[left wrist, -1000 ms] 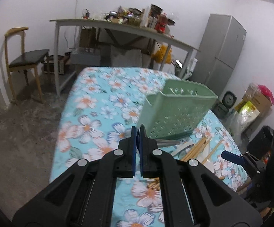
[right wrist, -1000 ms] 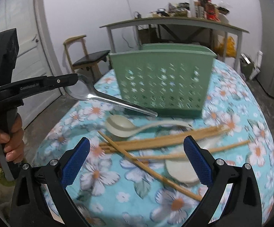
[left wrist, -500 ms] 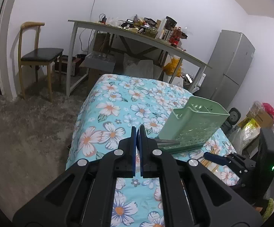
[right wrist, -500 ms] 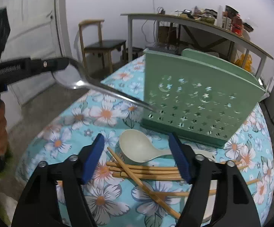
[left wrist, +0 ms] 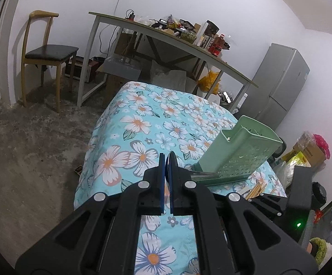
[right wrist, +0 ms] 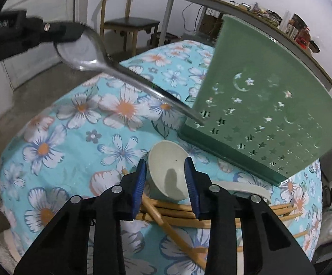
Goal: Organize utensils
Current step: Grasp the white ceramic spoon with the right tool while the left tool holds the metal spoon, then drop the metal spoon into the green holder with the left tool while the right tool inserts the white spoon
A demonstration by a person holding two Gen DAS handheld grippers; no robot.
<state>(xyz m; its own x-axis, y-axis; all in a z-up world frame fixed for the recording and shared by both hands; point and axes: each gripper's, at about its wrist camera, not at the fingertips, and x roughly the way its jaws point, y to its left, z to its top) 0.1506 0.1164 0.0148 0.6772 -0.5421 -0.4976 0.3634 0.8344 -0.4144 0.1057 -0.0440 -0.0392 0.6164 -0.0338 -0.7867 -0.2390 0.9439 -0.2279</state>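
Note:
My left gripper (left wrist: 167,160) is shut on the bowl of a metal spoon (right wrist: 81,52). The spoon's handle slants down to the lower corner of the green perforated utensil holder (right wrist: 269,105), which stands on the floral tablecloth (right wrist: 124,107). My right gripper (right wrist: 166,174) points down over a cream plastic spoon (right wrist: 166,160). Its jaws are closing, with the cream bowl between the blue pads (right wrist: 140,183), and no firm press shows. Wooden chopsticks (right wrist: 177,210) lie crossed under and behind that spoon. In the left wrist view the holder (left wrist: 239,151) is at the right.
The cloth-covered table ends in a near edge (left wrist: 83,183) above a bare concrete floor. Behind stand a wooden chair (left wrist: 49,52), a cluttered long desk (left wrist: 166,36) and a grey fridge (left wrist: 280,80). Bags and boxes (left wrist: 308,151) sit at the right.
The right gripper's jaws went from wide apart to narrow while it dropped and rolled over the cream spoon's bowl. The left gripper drew back with the metal spoon, away from the holder.

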